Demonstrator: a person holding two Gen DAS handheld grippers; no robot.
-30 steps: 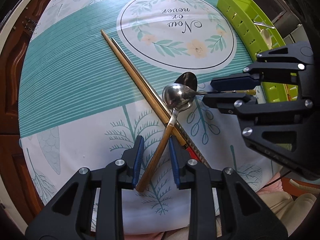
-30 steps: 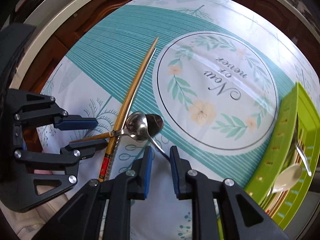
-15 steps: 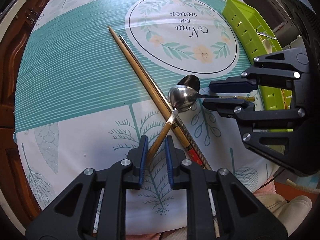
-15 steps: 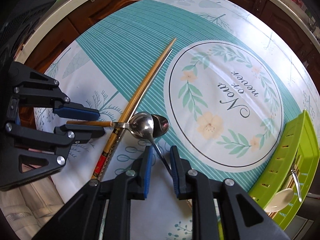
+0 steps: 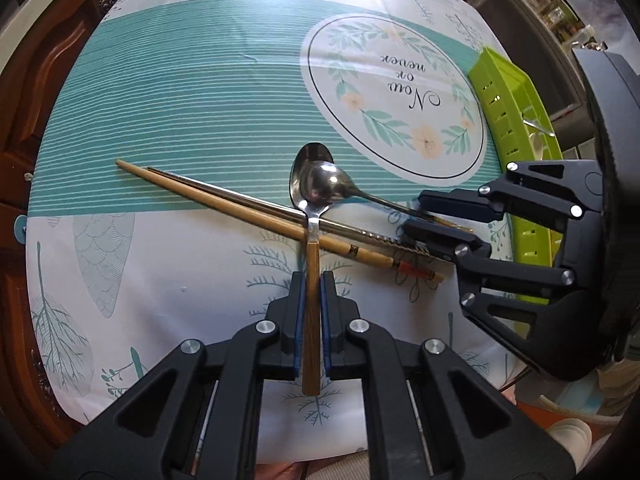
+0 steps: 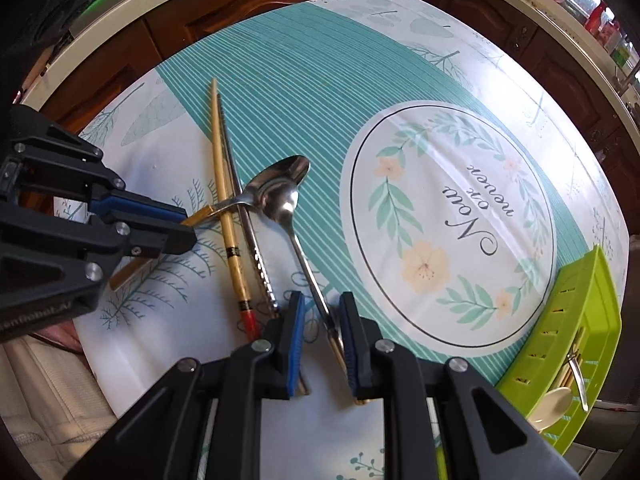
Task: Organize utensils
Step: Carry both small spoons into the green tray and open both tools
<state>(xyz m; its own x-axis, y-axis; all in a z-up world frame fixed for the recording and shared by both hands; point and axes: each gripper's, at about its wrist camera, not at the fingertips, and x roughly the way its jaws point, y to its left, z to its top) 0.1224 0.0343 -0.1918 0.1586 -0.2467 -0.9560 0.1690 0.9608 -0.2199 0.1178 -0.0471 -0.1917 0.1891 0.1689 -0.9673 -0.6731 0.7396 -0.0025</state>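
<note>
Both spoons in reach, neither lifted yet

Your left gripper (image 5: 310, 312) has its fingers clamped on the wooden-handled spoon (image 5: 311, 280), bowl at twelve o'clock, resting across the chopsticks (image 5: 256, 210). Your right gripper (image 6: 320, 344) has its fingers apart around the metal spoon (image 6: 292, 224); only the right pad is touching the handle. The step looks like grasping: close the right, then lift both clear of the chopsticks. The green tray (image 6: 560, 320) sits on the surface (image 6: 280, 72) at three o'clock in the right view, holding a pale spoon and other utensils I can't identify.
</note>
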